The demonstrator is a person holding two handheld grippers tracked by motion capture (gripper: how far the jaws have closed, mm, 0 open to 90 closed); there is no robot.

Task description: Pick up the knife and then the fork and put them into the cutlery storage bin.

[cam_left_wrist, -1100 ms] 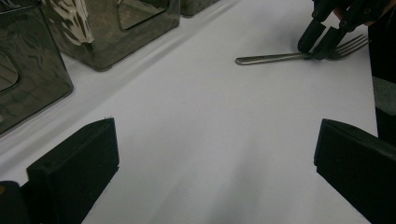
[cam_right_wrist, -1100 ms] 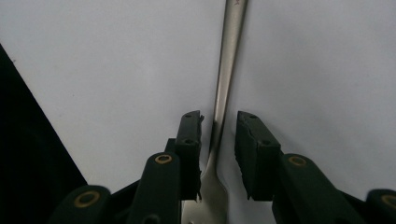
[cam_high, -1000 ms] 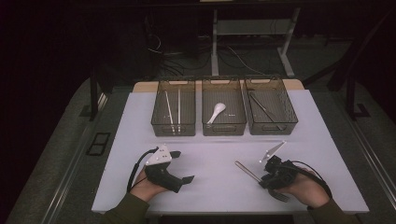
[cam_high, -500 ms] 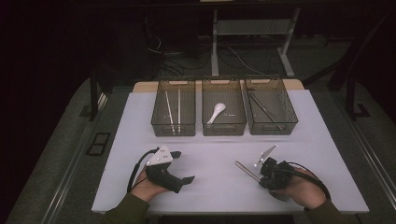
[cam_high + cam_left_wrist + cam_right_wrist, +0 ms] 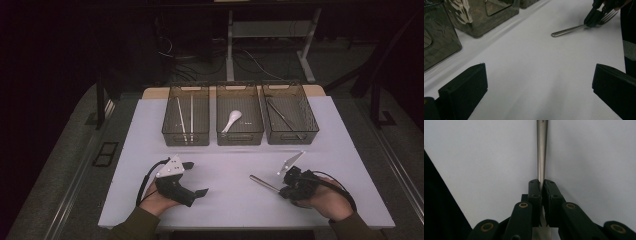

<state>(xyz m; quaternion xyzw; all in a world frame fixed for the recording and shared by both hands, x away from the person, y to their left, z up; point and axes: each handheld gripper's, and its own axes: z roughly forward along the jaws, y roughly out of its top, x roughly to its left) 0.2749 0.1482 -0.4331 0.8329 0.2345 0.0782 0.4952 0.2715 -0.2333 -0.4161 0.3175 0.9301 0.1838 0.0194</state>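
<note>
Closing my right tongs [image 5: 286, 186] on the slim silver metal fork [image 5: 265, 183] is what has just happened: the jaws have been drawing together and now the black pads clamp the fork at its neck, just behind the tines. In the right gripper view the handle [image 5: 541, 147] runs straight out from between the pads, flat along the white table [image 5: 235, 200]. The fork itself has not left the surface compared with a moment ago; it lies near the table's front edge, toward the right corner, its handle pointing to the middle.

My left tongs [image 5: 196, 194] rest near the front left of the table with the jaws wide apart and nothing between them; from the left gripper view I can see the fork [image 5: 569, 30] and the other tongs [image 5: 594, 18] gripping it.

Along the far edge stand three dark see-through plastic bins: the left one [image 5: 185, 137] holds a pair of pale chopsticks, the middle one [image 5: 239, 136] a white ceramic spoon [image 5: 231, 120], the right one [image 5: 290, 135] dark metal cutlery. With the grip made, I judge the pick is secured, and the next move is lifting the fork and carrying it to the right bin, probably its proper place.
</note>
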